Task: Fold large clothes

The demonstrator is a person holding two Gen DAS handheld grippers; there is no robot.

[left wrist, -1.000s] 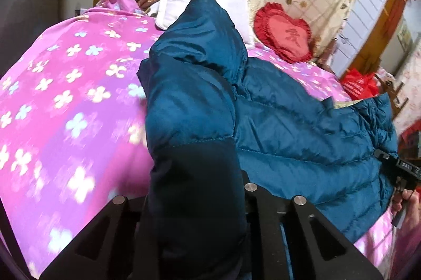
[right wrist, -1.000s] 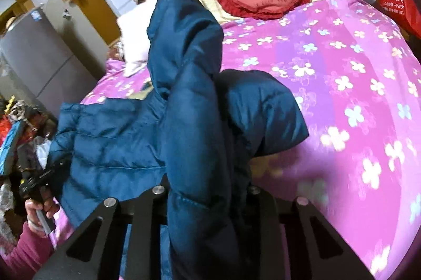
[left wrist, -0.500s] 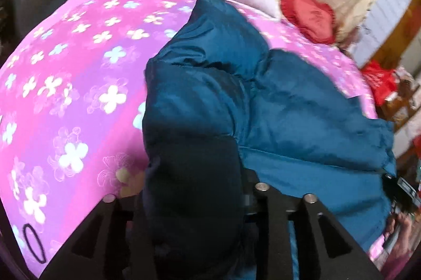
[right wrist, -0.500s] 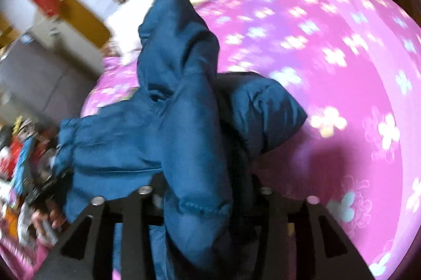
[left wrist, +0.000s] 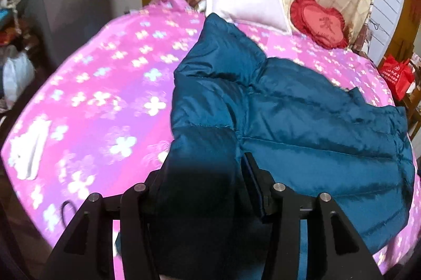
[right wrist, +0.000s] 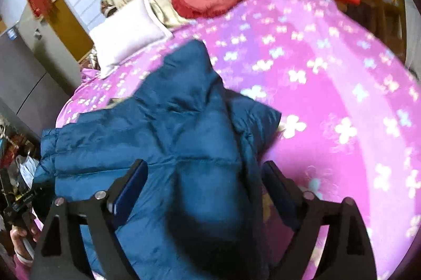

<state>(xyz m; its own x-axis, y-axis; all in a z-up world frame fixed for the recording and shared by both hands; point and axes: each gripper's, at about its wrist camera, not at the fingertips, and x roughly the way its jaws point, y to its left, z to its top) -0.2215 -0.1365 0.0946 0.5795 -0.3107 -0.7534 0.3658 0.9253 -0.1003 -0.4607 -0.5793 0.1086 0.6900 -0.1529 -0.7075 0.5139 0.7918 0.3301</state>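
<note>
A blue puffer jacket [left wrist: 302,127] lies on a pink flowered bedspread [left wrist: 100,85]. In the left wrist view my left gripper [left wrist: 205,174] has its jaws spread wide, with a thick jacket fold lying between them. In the right wrist view the jacket [right wrist: 163,132] spreads flat toward the left. My right gripper [right wrist: 202,174] is open wide, its fingers [right wrist: 131,182] on either side of the jacket's near edge. The other handheld gripper [right wrist: 21,203] shows at the far left edge.
A white pillow [left wrist: 244,1] and a red heart cushion [left wrist: 321,19] sit at the head of the bed against a floral quilt. A red bag [left wrist: 394,75] stands at the right. A grey cabinet [right wrist: 23,64] and clutter stand to the left. A white paper [left wrist: 31,148] lies on the bedspread.
Both grippers have opened; they were shut on bunched jacket folds held up. The jacket has dropped and spread flatter on the bed. Both cameras have pulled back.
</note>
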